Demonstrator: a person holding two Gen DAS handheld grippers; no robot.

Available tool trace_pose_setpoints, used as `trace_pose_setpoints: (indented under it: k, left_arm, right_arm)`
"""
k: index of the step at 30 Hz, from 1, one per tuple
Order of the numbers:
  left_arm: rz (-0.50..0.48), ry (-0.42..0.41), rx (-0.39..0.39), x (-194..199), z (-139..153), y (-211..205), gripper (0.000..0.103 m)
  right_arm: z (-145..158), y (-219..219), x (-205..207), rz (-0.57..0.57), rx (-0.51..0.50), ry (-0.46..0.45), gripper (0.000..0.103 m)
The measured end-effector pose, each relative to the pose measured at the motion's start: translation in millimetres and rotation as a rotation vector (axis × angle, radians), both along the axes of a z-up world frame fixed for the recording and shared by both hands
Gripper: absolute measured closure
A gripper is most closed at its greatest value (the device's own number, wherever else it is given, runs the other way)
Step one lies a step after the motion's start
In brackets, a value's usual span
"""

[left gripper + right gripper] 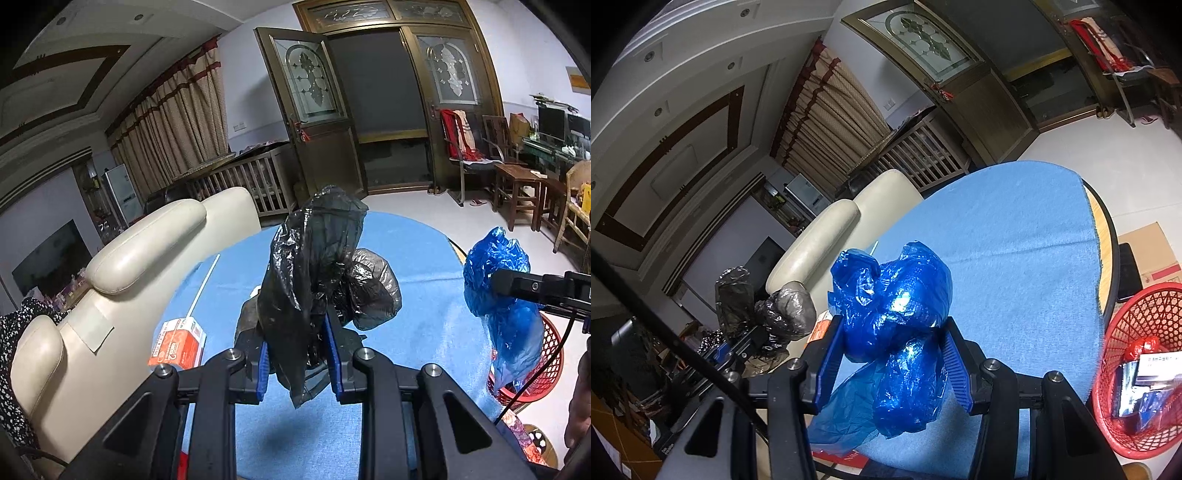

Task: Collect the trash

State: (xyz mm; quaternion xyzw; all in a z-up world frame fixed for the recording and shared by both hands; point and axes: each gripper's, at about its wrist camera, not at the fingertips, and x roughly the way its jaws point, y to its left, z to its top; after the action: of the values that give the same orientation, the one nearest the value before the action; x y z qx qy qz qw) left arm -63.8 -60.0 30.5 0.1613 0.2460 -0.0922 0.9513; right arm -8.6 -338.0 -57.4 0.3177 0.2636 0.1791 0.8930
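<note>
A crumpled black plastic bag (314, 273) is clamped between the nearly closed left tongs (298, 354) above the blue-covered desk (417, 251). A blue plastic bag (897, 332) is gripped by the right tongs (892, 363). A red basket (1145, 365) stands beside the desk.

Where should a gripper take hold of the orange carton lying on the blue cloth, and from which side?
Grip the orange carton across its narrow sides, coming down from above. It lies flat on the blue cloth, so only its side walls offer parallel faces. The white stick beside it leaves little room there.
</note>
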Motion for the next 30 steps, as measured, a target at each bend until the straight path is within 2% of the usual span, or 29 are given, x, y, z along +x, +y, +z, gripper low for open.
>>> trace_pose_setpoints:
  k: [30]
  left_arm:
    - [-0.056, 0.008, 0.044, 3, -5, -12, 0.076]
  right_arm:
    - [-2, -11, -24, -0.044, 0.042, 0.000, 0.049]
